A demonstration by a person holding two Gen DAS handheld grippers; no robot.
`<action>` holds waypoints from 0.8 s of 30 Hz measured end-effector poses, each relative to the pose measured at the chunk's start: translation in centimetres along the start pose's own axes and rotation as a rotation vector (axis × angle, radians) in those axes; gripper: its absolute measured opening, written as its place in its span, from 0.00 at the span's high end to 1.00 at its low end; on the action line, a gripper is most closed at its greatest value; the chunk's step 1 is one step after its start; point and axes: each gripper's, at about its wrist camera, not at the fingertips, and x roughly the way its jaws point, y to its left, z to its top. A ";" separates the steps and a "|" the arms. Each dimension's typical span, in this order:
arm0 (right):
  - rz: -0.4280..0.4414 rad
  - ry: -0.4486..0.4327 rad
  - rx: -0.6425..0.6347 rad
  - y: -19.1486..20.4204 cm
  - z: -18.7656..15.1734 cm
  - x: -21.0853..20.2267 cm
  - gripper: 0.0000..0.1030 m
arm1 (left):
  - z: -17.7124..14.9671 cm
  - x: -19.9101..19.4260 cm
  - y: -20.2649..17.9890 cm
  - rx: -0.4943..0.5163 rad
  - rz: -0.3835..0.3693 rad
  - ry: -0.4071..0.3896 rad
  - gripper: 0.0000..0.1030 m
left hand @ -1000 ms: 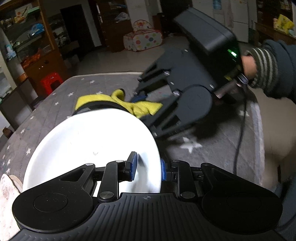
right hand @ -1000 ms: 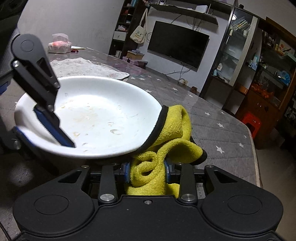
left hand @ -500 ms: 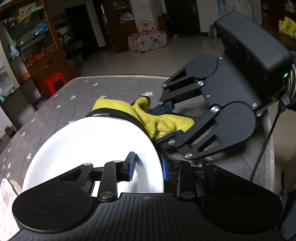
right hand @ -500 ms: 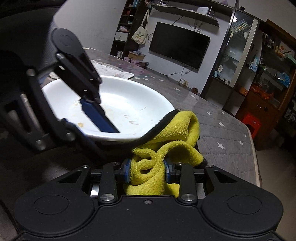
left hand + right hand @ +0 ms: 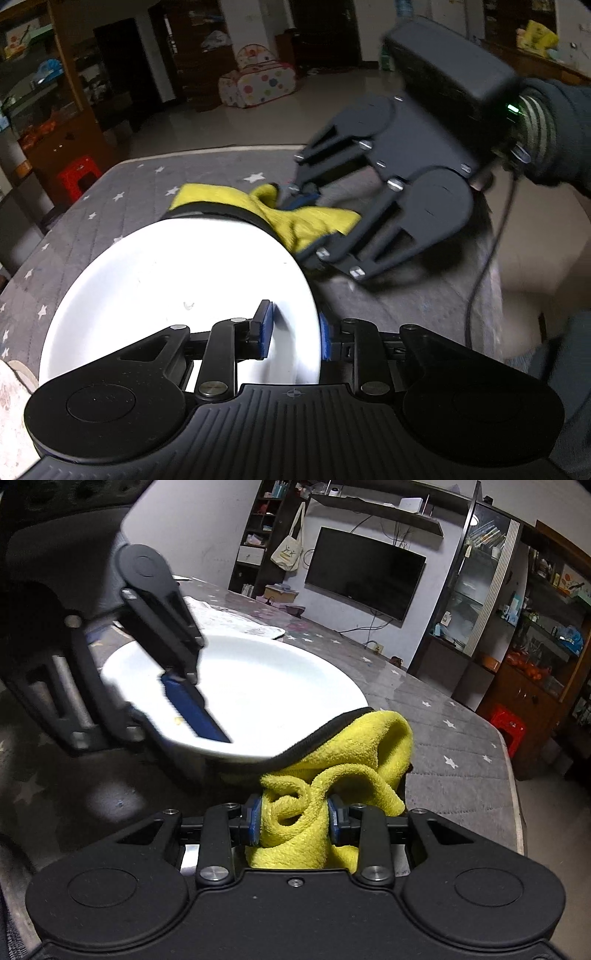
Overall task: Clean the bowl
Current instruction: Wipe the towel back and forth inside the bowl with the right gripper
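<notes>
White bowl (image 5: 177, 288) rim in left gripper (image 5: 293, 334), yellow cloth (image 5: 332, 775) pinched beside

- The wide, shallow white ceramic bowl (image 5: 177, 280) (image 5: 266, 686) is sitting tilted above the grey star-patterned tabletop (image 5: 110, 206), its near rim pinched by the left claw (image 5: 293, 330), with small food specks showing inside.
- The crumpled yellow terry cloth with black edging (image 5: 354, 753) (image 5: 306, 221) is pressing against the bowl's rim, its bunched end clamped in the right claw (image 5: 295, 816).

Glossy white bowl (image 5: 177, 280), fuzzy cloth (image 5: 354, 753)
</notes>
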 end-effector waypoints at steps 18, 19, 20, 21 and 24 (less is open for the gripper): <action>0.003 0.006 -0.033 -1.3 1.4 2.6 0.66 | 0.7 1.4 0.3 -0.003 -0.007 0.024 0.73; 0.002 0.006 -0.028 -1.2 1.3 2.6 0.66 | 0.9 1.6 0.2 -0.008 0.002 0.022 0.73; 0.001 0.004 -0.026 -1.2 1.3 2.6 0.66 | 1.0 1.6 -0.1 -0.011 0.010 0.021 0.72; 0.001 0.004 -0.024 -1.2 1.2 2.5 0.66 | 1.0 1.7 -0.4 -0.013 0.017 0.019 0.71; -0.001 0.004 -0.021 -1.0 1.1 2.3 0.66 | 1.1 1.4 -0.5 -0.029 0.049 0.014 0.60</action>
